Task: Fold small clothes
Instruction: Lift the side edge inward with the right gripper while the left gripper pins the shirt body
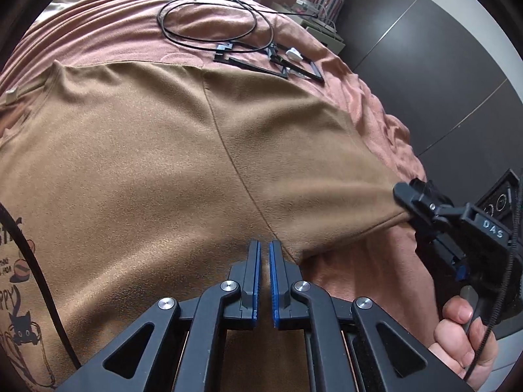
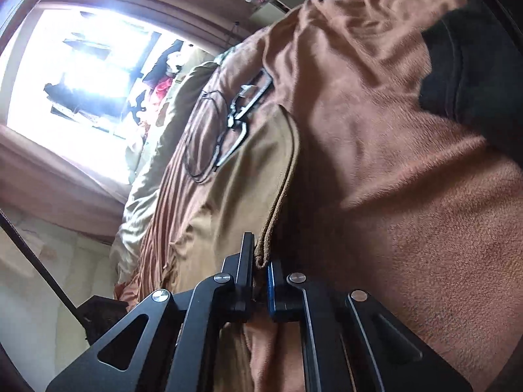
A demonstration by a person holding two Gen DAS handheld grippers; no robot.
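Observation:
A tan shirt (image 1: 147, 163) lies spread on a pink bedspread (image 1: 114, 26), with a cartoon cat print (image 1: 19, 320) at its left edge. My left gripper (image 1: 264, 248) sits at the shirt's near hem where a seam runs in, and its jaws are shut with the cloth pinched between them. My right gripper (image 1: 403, 196), held by a hand (image 1: 457, 326), clamps the shirt's right corner. In the right wrist view the right gripper (image 2: 260, 254) is shut on the folded hem edge of the shirt (image 2: 228, 196), lifted slightly off the bedspread (image 2: 392, 196).
A looped black cable (image 1: 209, 9) and black frame parts (image 1: 294, 65) lie on the bed beyond the shirt. Dark wardrobe panels (image 1: 425, 49) stand to the right. A dark garment (image 2: 464, 72) lies at the bed's edge. A bright window (image 2: 81, 65) is behind.

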